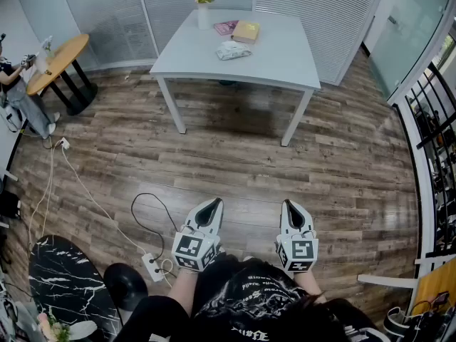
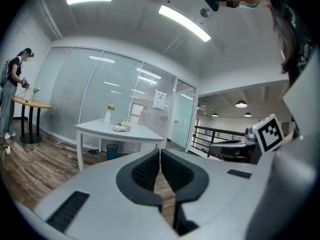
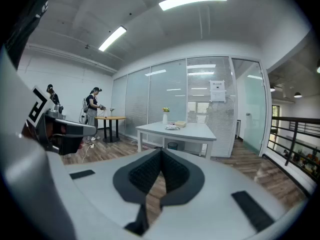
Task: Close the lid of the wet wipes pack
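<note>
The wet wipes pack [image 1: 233,50] lies on a white table [image 1: 285,63] far across the room; it also shows small in the left gripper view as a pale pack [image 2: 119,128] and in the right gripper view as a pale pack [image 3: 172,127]. Whether its lid is up is too small to tell. My left gripper [image 1: 211,206] and right gripper [image 1: 293,210] are held close to my body over the wooden floor, well short of the table. Both are shut with nothing between the jaws, as seen at the left gripper [image 2: 159,154] and right gripper [image 3: 160,155].
On the table stand a white vase with flowers [image 1: 204,9] and a yellow book [image 1: 246,31]. A round wooden side table [image 1: 58,63] with a person [image 1: 18,91] beside it is at the left. A cable and power strip [image 1: 153,266] lie on the floor by my feet. A railing [image 1: 434,141] runs along the right.
</note>
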### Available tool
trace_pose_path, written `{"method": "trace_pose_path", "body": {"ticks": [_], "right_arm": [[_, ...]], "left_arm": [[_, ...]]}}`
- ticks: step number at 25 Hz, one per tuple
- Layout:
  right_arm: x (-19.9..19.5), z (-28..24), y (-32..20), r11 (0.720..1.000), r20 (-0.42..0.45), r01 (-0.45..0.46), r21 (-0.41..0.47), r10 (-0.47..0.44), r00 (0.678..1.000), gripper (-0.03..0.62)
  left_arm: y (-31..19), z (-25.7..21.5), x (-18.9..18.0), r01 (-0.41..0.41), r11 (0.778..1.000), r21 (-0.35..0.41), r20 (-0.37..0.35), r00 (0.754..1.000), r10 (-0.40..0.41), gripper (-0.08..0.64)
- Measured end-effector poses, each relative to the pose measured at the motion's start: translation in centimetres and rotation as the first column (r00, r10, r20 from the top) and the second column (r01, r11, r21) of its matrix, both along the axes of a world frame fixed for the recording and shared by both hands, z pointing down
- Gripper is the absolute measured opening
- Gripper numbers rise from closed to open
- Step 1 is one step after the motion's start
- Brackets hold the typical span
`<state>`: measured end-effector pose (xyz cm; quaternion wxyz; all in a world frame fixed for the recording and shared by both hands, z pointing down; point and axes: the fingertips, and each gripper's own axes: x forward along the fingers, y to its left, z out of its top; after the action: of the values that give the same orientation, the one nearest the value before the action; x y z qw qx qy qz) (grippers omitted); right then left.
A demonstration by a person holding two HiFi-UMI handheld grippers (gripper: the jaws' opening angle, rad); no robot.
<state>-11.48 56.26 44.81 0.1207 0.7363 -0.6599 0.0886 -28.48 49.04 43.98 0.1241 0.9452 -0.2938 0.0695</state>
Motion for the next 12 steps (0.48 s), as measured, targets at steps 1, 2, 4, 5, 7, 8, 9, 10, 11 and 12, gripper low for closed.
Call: {"method": "trace_pose_path", "body": {"ticks": [1, 2, 4, 5, 7, 8, 9, 10, 11, 12], "right_arm": [[0.0, -0.2, -0.2, 1.000, -0.010, 0.004, 0.002, -0.003, 1.000, -0.002], [-0.1, -0.3, -0.4, 1.000, -0.020, 0.006, 0.004, -0.006, 1.000, -0.002], [-0.3, -0.4, -0.8, 1.000, -0.031, 0.007, 0.008, -0.007, 1.000, -0.002], [-0.5, -0.5, -1.1, 1.000, -0.032, 0.006, 0.010, -0.006, 0.999, -0.002], [-1.2, -0.4, -1.8, 1.000, -0.035, 0.003, 0.019, -0.003, 0.999, -0.002], [-1.6, -0.4, -2.2, 1.000, -0.035, 0.001, 0.026, 0.000, 0.999, -0.002], [-1.9, -0.4, -2.6, 0.999, -0.030, -0.003, 0.035, 0.004, 1.000, -0.002], [-2.1, -0.4, -3.0, 0.999, -0.023, -0.007, 0.042, 0.008, 1.000, -0.002], [-2.4, -0.3, -3.4, 0.999, -0.018, -0.010, 0.048, 0.011, 1.000, -0.002], [-2.7, -0.3, -3.7, 0.999, -0.016, -0.010, 0.049, 0.010, 1.000, -0.002]], "left_arm": [[0.0, -0.1, 0.0, 0.000, 1.000, 0.007, 0.005, 1.000, 0.000, 0.014], [-0.1, -0.3, -0.1, 0.000, 1.000, 0.015, 0.009, 1.000, 0.000, 0.014], [-0.3, -0.6, -0.3, 0.000, 1.000, 0.030, 0.013, 1.000, 0.000, 0.014], [-0.5, -0.7, -0.5, 0.000, 0.999, 0.036, 0.013, 1.000, 0.000, 0.014], [-1.1, -0.9, -1.2, -0.001, 0.999, 0.045, 0.009, 1.000, 0.001, 0.014], [-1.4, -0.9, -1.6, -0.003, 0.999, 0.047, 0.008, 1.000, 0.003, 0.014], [-1.7, -0.8, -1.9, -0.007, 0.999, 0.047, 0.006, 1.000, 0.007, 0.014], [-2.0, -0.7, -2.1, -0.012, 0.999, 0.045, 0.004, 1.000, 0.012, 0.014], [-2.2, -0.7, -2.3, -0.018, 0.999, 0.042, 0.001, 1.000, 0.018, 0.014], [-2.3, -0.6, -2.4, -0.026, 0.999, 0.037, -0.002, 1.000, 0.026, 0.014]]}}
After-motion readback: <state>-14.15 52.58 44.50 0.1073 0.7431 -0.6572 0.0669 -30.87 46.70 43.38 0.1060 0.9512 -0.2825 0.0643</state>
